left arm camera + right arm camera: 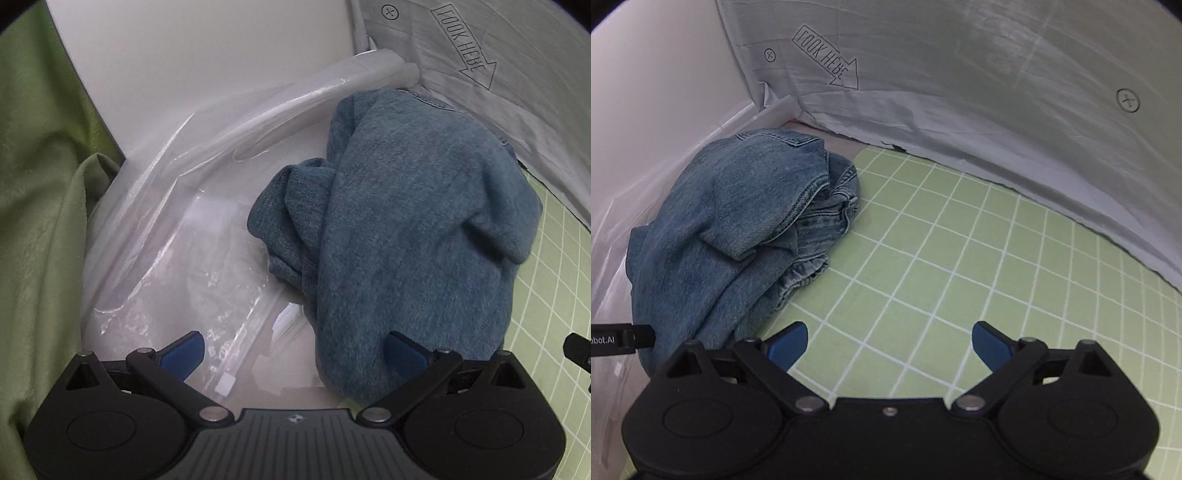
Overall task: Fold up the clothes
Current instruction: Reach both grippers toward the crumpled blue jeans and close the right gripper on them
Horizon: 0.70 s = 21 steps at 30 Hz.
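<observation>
1. Garment: the jeans (pixel 731 229) lie in a crumpled heap at the left edge of the green grid mat (pixel 942 258), near the back corner where the white wall (pixel 657 92) meets the creased white backdrop sheet (pixel 960 92). Part of the heap sits over clear plastic bags (pixel 177 229) rather than on the mat.

2. Fold status: I find no fold made. The denim is bunched, with seams and a hem tucked under and no flat panel showing. I judge the task to be at its start.

3. Left gripper (pixel 295 350): jaws spread wide, nothing between the pads. Its right finger (pixel 402 350) sits over the near end of the heap in the left wrist view; whether it touches the cloth I cannot tell.

4. Right gripper (pixel 890 343): jaws also spread wide and empty, hanging over bare mat just right of the heap, apart from the denim.

5. Work area: the mat to the right of the heap is free of objects. A green cloth (pixel 40 206) hangs at the far left of the left wrist view; its role is unclear.

6. Remaining, in my judgement: seize the jeans, draw them onto the mat, spread them flat, then make every fold. All of it is outstanding.

7. Risk noted: the bags beneath may come along with the denim.
</observation>
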{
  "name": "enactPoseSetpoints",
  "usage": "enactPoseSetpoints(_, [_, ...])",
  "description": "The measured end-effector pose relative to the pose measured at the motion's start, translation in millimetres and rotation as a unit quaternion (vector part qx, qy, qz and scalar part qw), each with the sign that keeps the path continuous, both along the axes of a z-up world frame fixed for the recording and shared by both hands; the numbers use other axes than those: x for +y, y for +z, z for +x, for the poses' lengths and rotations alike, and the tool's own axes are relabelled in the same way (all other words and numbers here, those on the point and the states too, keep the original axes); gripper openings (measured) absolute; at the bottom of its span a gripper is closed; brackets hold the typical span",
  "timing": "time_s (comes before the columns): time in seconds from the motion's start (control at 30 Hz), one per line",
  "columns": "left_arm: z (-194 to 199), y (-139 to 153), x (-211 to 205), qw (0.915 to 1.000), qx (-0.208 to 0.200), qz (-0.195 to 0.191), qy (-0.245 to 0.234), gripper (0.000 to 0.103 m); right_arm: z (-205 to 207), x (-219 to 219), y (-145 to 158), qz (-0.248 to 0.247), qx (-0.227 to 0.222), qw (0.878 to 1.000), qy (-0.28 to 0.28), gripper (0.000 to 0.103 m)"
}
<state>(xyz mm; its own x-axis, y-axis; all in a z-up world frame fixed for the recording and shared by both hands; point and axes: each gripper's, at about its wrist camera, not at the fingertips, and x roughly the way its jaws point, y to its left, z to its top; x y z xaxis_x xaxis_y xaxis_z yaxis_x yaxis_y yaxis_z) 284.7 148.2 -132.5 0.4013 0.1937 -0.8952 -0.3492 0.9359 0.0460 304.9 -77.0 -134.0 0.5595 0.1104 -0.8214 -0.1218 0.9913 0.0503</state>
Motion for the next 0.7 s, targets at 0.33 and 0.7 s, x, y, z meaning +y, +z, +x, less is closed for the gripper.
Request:
enactPoseSetpoints(0.33, [9.4, -17.1, 8.6, 0.9989, -0.007, -0.047, 0.000, 0.093, 16.1, 37.5, -21.2, 0.149, 0.048, 0.987, -0.028, 0.061])
enactPoseSetpoints(0.7, [6.7, -15.6, -0.6, 0.9991, -0.005, -0.036, 0.021, 0.092, -5.8, 35.5, -15.3, 0.189, 0.043, 0.980, -0.044, 0.056])
